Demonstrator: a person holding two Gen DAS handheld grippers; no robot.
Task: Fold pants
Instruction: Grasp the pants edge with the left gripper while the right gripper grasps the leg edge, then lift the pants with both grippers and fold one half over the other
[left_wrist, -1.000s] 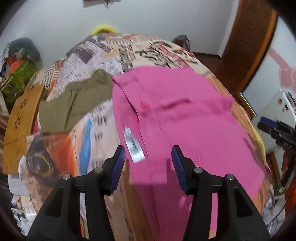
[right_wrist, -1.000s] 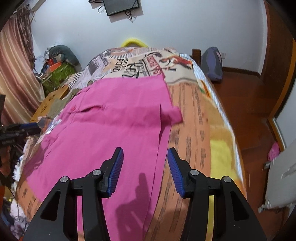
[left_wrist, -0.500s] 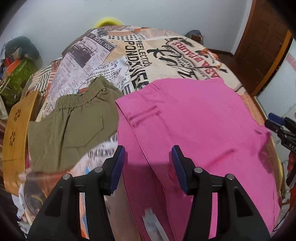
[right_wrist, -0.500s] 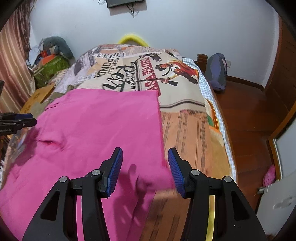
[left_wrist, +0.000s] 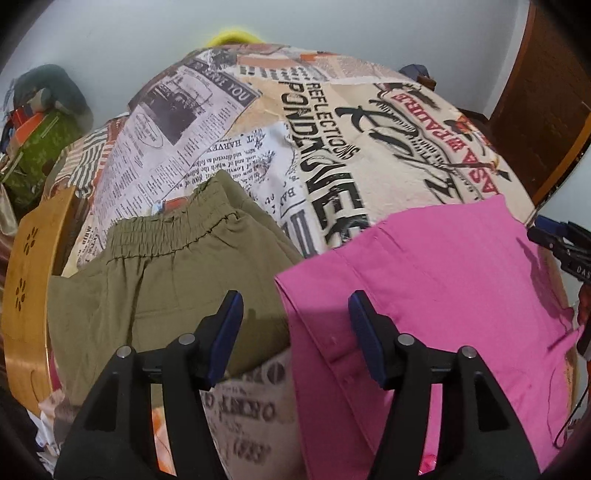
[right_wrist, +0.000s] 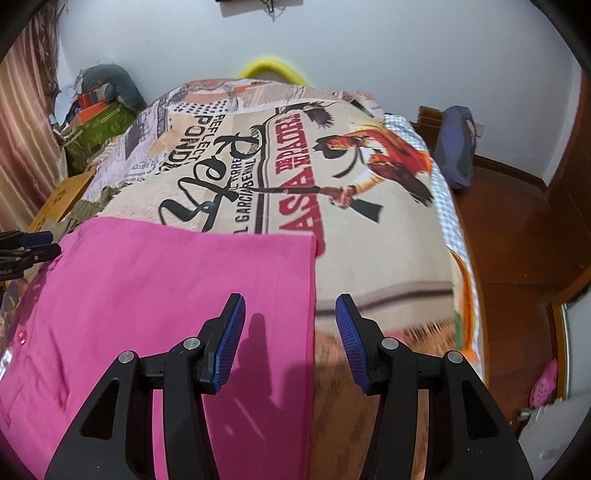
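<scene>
Pink pants (left_wrist: 436, 295) lie spread flat on the bed; they also show in the right wrist view (right_wrist: 166, 295). My left gripper (left_wrist: 295, 332) is open and empty, over the pants' left far corner. My right gripper (right_wrist: 290, 332) is open and empty, straddling the pants' right edge near its far corner. The right gripper's tip shows at the right edge of the left wrist view (left_wrist: 554, 240). The left gripper's tip shows at the left edge of the right wrist view (right_wrist: 29, 247).
Olive green shorts (left_wrist: 166, 288) lie on the bed just left of the pink pants. The bedspread (right_wrist: 295, 166) has a newspaper print. A wooden stool (left_wrist: 26, 295) stands left of the bed. Bags (right_wrist: 96, 110) sit at the far left, wooden floor (right_wrist: 517, 240) lies right.
Both grippers have moved forward along the pants toward the far edge. The left one has also shifted left, so the olive shorts now sit under its left finger.
</scene>
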